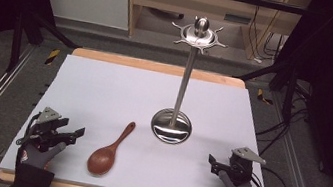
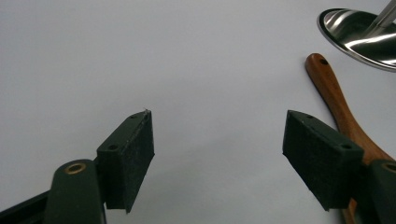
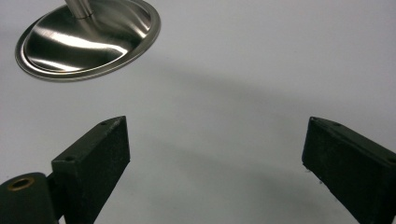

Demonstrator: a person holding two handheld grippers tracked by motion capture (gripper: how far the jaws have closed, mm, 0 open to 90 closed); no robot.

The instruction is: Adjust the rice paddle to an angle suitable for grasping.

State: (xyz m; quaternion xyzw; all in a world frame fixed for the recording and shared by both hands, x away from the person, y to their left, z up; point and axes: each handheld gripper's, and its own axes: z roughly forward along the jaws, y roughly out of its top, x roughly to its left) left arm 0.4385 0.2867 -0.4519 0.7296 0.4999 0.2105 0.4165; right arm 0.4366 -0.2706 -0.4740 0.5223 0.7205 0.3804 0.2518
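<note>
A brown wooden spoon [image 1: 110, 149] lies on the white table cover, bowl toward me and handle pointing away to the right. Beyond its handle stands a steel utensil stand [image 1: 183, 83] with a round base and a hooked ring at the top. My left gripper [image 1: 78, 133] rests at the front left, open and empty, just left of the spoon. In the left gripper view the spoon [image 2: 336, 95] runs past the right jaw and the stand's base [image 2: 359, 35] sits at the top right. My right gripper [image 1: 211, 160] rests at the front right, open and empty. The stand's base [image 3: 88, 39] lies ahead of it.
The white cover [image 1: 104, 89] spans a wooden table whose edge [image 1: 158, 66] shows at the back. Dark frame legs and cables [image 1: 281, 122] lie on the floor to both sides. A wooden cabinet [image 1: 168, 3] stands behind.
</note>
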